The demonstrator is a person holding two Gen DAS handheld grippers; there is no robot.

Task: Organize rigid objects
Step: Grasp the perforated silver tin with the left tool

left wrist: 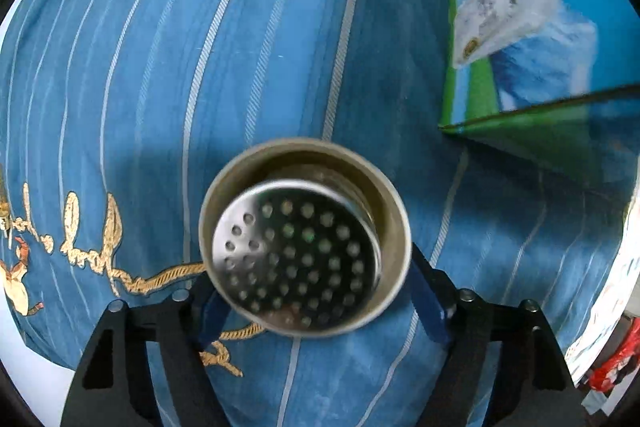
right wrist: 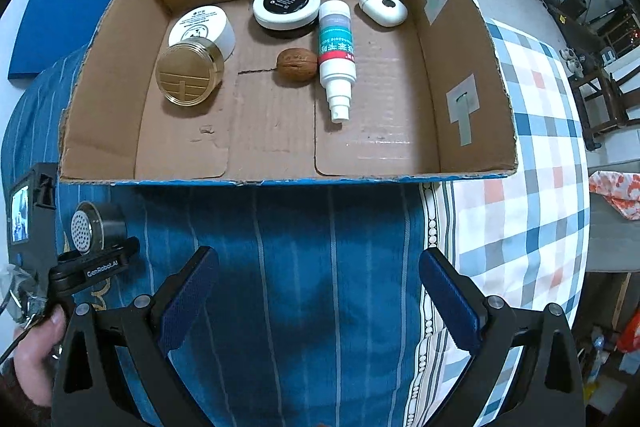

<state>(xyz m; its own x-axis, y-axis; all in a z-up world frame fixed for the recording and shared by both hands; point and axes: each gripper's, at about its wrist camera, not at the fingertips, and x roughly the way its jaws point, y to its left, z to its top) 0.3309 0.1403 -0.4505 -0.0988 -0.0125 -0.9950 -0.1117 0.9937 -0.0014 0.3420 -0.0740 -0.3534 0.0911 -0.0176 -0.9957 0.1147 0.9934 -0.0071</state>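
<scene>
Nearest the left wrist camera, the left gripper (left wrist: 308, 291) pinches a short metal strainer cup (left wrist: 306, 237) between its blue-padded fingers (left wrist: 428, 297), one pad on each side of the cup's wall. The cup's open mouth faces the lens, and a perforated steel disc (left wrist: 296, 255) sits tilted inside it. The cup is held above a blue striped bedsheet (left wrist: 200, 47) with a rope print at its left. To the upper right, the printed blue-and-green outside of a box (left wrist: 520, 27) rises from the sheet, well apart from the cup.

In the right wrist view, the same cup (right wrist: 96, 229) shows at far left, clamped in the left gripper (right wrist: 98, 259), outside the cardboard box (right wrist: 472, 99) and just in front of its near left corner. The right gripper (right wrist: 316, 301) is nearest the lens, its blue pads (right wrist: 184, 301) spread wide with nothing between them, above the sheet (right wrist: 312, 247).

Inside the box, from left to right: a gold round tin (right wrist: 188, 73) touching a white jar (right wrist: 204, 27) behind it, a black-topped white round tin (right wrist: 287, 5), a walnut (right wrist: 298, 64) just beside a white spray bottle (right wrist: 337, 55) lying on its side with its nozzle toward the camera, and a white oval case (right wrist: 383, 7) at the back right. Right of the box lies a checked cloth (right wrist: 532, 187).
</scene>
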